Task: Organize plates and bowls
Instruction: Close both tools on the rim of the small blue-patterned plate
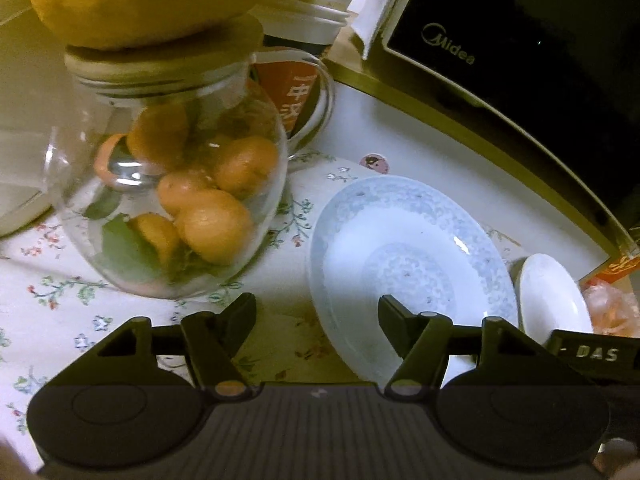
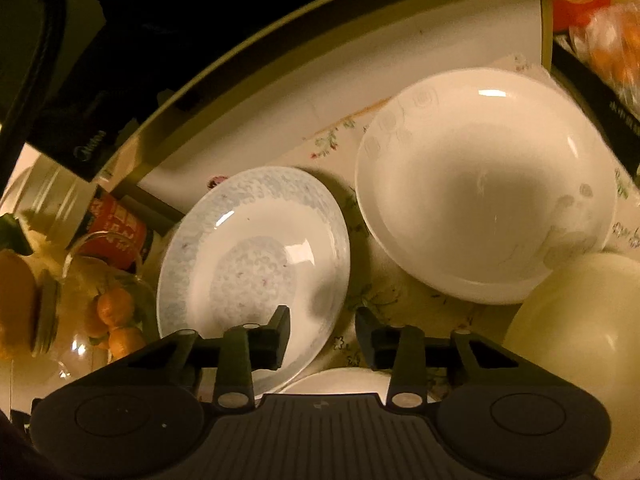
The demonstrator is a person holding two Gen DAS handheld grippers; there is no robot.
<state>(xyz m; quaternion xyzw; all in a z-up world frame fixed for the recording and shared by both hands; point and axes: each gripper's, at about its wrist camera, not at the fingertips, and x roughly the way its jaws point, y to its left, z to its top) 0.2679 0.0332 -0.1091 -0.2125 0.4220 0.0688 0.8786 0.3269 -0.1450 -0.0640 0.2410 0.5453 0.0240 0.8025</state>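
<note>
We take the blue-patterned plate (image 1: 408, 256) as our landmark; it lies flat on the floral cloth (image 1: 60, 280) covering the table, w/ a dark Midea appliance (image 1: 500, 40) behind it.

Left tongs (image 1: 318, 312) hang over the plate's near-left rim, spread: one finger over the plate's inner surface, the other over the cloth left of the rim. Pads don't press anything that we can see; contact w/ the plate under the right finger is hard to judge.

Left of the plate stands a round glass jar (image 1: 168, 184) of orange fruit, lidded, w/ a big yellow fruit (image 1: 132, 0) on top, cut off by the frame edge. Behind the jar a red cup (image 1: 296, 92) w/ a white lid is partly hidden.

Right of the plate, in the right wrist view, sits a wide white bowl (image 2: 484, 184) w/ faint grey motifs, rim close to the plate's. Further right a plain cream bowl (image 2: 580, 340) is cut off at the edge. A small white dish (image 2: 344, 380) near the plate's front edge is mostly hidden behind the right tongs (image 2: 322, 328).

Right tongs sit partly spread, left finger over the plate's near-right rim, right finger over the cloth; the rim seems to lie betw. them, but we can't tell if the pads touch it. Lighting is dim and yellow there; details blur.
</note>
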